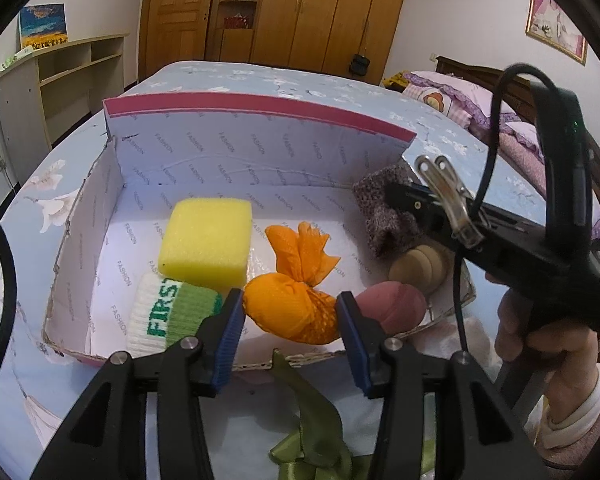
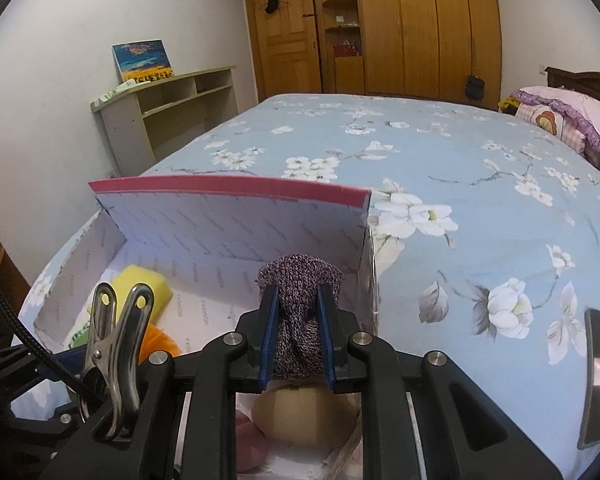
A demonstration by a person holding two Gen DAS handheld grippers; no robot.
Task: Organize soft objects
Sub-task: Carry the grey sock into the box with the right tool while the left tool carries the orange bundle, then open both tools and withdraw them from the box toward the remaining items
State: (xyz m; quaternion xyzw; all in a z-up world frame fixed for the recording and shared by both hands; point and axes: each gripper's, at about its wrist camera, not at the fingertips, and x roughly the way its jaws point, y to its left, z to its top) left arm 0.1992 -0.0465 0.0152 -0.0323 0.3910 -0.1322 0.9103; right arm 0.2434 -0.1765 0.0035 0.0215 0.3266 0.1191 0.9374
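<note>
The right gripper (image 2: 298,334) pinches the purple knitted piece (image 2: 300,304) between its fingers, holding it over the right end of the open box (image 1: 236,148) on the bed (image 2: 440,160), directly above the tan round cushion (image 2: 306,420). The release therefore lies straight down. The left gripper (image 1: 290,336) hovers at the box's near edge with fingers wide, the orange mesh bundle (image 1: 290,304) lying between them, apparently ungripped.

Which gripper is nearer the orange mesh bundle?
Left. The left gripper has its jaws open on either side of the orange mesh bundle. The right gripper is off at the box's right end, shut on the purple knit piece.
</note>
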